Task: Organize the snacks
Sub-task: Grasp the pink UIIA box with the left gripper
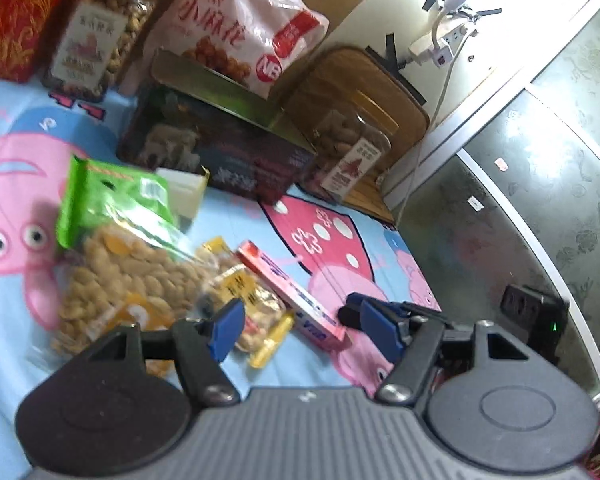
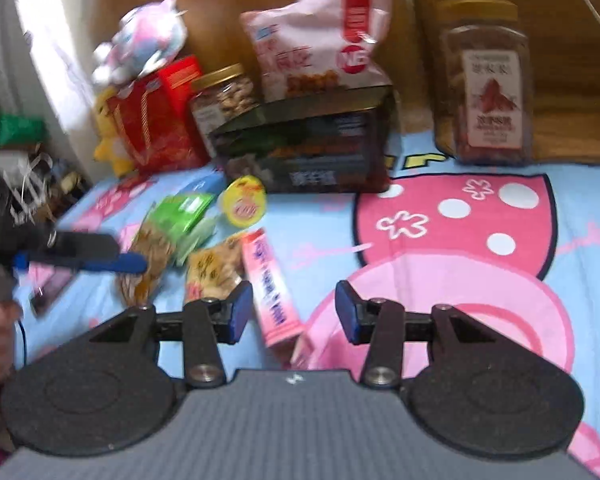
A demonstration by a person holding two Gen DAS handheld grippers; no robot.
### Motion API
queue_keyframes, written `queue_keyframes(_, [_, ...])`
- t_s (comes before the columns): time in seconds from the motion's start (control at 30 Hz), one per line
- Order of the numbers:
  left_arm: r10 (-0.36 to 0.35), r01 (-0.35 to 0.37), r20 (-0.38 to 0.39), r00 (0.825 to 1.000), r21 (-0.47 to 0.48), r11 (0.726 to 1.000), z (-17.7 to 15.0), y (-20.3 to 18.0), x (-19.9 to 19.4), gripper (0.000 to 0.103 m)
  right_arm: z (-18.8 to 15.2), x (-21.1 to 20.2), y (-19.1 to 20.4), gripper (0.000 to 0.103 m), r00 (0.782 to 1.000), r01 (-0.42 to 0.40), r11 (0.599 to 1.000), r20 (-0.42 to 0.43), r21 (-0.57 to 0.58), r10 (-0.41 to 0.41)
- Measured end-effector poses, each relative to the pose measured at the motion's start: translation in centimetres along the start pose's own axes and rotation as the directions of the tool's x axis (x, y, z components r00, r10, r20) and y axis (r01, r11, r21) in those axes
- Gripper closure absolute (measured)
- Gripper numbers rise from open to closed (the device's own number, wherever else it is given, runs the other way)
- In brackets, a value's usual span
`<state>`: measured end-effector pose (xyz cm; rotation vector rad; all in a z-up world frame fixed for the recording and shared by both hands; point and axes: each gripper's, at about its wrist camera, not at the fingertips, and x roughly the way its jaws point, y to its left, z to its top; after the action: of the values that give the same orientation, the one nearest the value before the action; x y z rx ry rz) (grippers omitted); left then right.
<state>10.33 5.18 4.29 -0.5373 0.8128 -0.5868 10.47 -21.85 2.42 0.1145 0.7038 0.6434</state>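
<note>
The pink box (image 2: 274,292) lies on the bed (image 2: 480,216) before the dark tin (image 2: 308,152); right hand-held gripper (image 2: 292,312) released around it; left hand-held gripper (image 1: 300,328) released, empty.

Two nut jars (image 2: 486,80) (image 2: 225,98), one dark tin (image 2: 312,148), one pink box (image 2: 272,288), four snack bags (image 2: 320,36) (image 2: 172,232) (image 2: 212,268) (image 2: 156,128).

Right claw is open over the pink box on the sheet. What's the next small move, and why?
Probably ease the right claw forward and down so its fingers straddle the pink box, then close. The box lies loose on the cartoon sheet between the open fingers but nearer the left one, and nothing grips it yet. The left claw is open too, holding nothing.
</note>
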Motion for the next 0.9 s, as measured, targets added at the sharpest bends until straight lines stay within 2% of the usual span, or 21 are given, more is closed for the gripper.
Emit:
queue_keyframes(0.07, [0.004,-0.003,-0.011,1.000,0.005,1.000,-0.2,-0.5,0.5,0.037,-0.5,1.3,0.5,0.056,0.999,0.020,0.999,-0.028,-0.032,-0.021])
queue_keyframes(0.1, [0.007,-0.007,-0.016,1.000,0.007,1.000,-0.3,-0.8,0.7,0.037,-0.8,1.7,0.6,0.070,0.999,0.028,0.999,-0.033,-0.038,-0.030])
queue_keyframes(0.23, [0.015,-0.014,-0.031,0.999,0.031,0.999,-0.7,-1.9,1.4,0.037,-1.7,0.1,0.1,0.074,0.999,0.043,0.998,-0.003,-0.044,-0.043])
queue_keyframes(0.37, [0.032,-0.029,-0.051,0.998,0.058,0.998,-0.3,-3.0,2.5,0.037,-4.1,-3.2,-0.5,0.074,0.999,0.036,0.991,-0.020,-0.133,-0.039])
queue_keyframes(0.43, [0.032,-0.026,-0.070,0.997,0.078,0.997,0.1,-3.8,3.7,0.037,-5.2,-5.3,-1.2,0.073,0.999,0.040,0.983,-0.026,-0.179,-0.046])
queue_keyframes(0.47, [0.033,-0.025,-0.080,0.996,0.093,0.995,0.1,-4.3,4.4,0.037,-5.7,-6.3,-1.6,0.070,0.996,0.073,0.978,-0.027,-0.197,-0.080])
queue_keyframes(0.5, [0.033,-0.023,-0.094,0.995,0.112,0.993,0.2,-4.9,5.3,0.037,-6.1,-7.1,-1.8,0.058,0.991,0.126,0.970,-0.018,-0.208,-0.133])
queue_keyframes(0.53, [0.035,-0.021,-0.107,0.994,0.130,0.991,0.2,-5.5,6.2,0.037,-6.5,-8.0,-2.2,0.053,0.981,0.189,0.960,0.005,-0.208,-0.192])
queue_keyframes(0.6, [0.039,-0.017,-0.132,0.991,0.163,0.986,0.1,-6.5,8.1,0.037,-7.2,-9.5,-2.9,0.051,0.965,0.263,0.952,0.038,-0.158,-0.261])
queue_keyframes(0.67, [0.060,-0.029,-0.147,0.987,0.203,0.979,-0.2,-7.4,9.7,0.037,-7.9,-10.6,-3.1,0.051,0.964,0.264,0.960,0.071,-0.094,-0.258])
queue_keyframes(0.77, [0.080,-0.042,-0.163,0.983,0.225,0.973,-0.9,-8.1,10.9,0.037,-8.8,-10.7,-2.0,0.051,0.964,0.249,0.965,0.115,-0.086,-0.239])
queue_keyframes(0.9, [0.090,-0.042,-0.181,0.979,0.250,0.967,-2.1,-8.3,10.5,0.034,-8.8,-9.2,-1.2,0.051,0.965,0.242,0.968,0.117,-0.058,-0.234])
